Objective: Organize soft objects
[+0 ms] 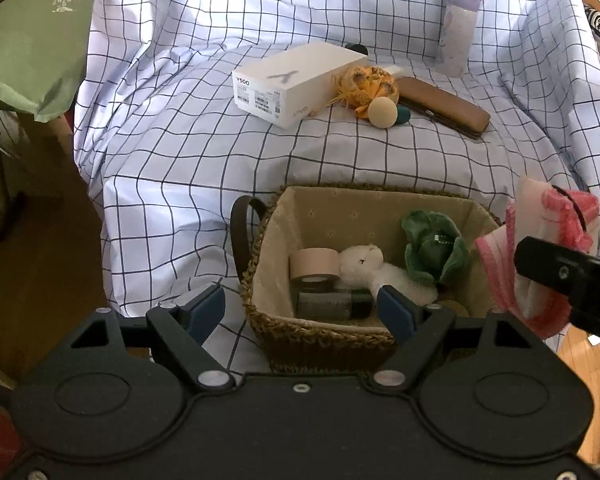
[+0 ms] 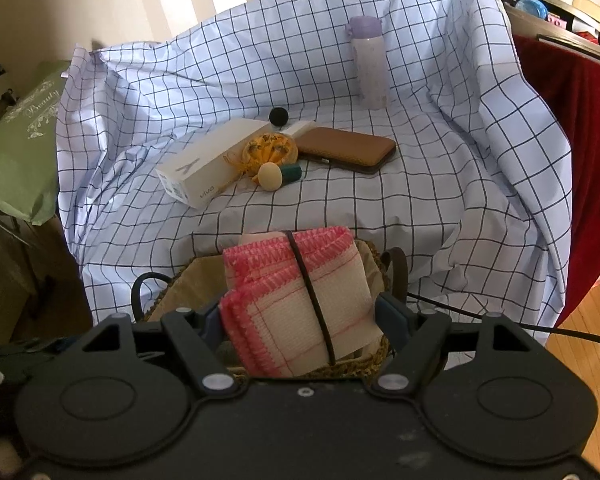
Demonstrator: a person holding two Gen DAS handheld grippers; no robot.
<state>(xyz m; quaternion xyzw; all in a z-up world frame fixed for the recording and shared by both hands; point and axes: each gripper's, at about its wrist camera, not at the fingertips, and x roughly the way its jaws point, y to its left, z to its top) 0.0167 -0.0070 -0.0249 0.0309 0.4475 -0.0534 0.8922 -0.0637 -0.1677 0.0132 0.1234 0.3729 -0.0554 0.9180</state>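
A woven basket (image 1: 260, 280) with a beige lining sits at the near edge of the checked sheet. Inside lie a white plush animal (image 1: 364, 264), a green plush cabbage (image 1: 436, 248), a tape roll (image 1: 314, 264) and a dark bottle (image 1: 332, 304). My left gripper (image 1: 300, 304) stands open over the basket's near rim with nothing between its pads. My right gripper (image 2: 298, 312) is shut on a folded pink-and-white cloth bundle (image 2: 284, 280) tied with a black band, held above the basket's right side (image 2: 380, 264). An orange soft toy (image 1: 364, 84) lies farther back.
On the sheet behind the basket are a white phone box (image 1: 296, 80), a cream ball (image 1: 383, 112), a brown case (image 1: 444, 104) and an upright purple bottle (image 1: 458, 28). A green bag (image 1: 32, 40) lies left; a red cloth (image 2: 580, 128) hangs right.
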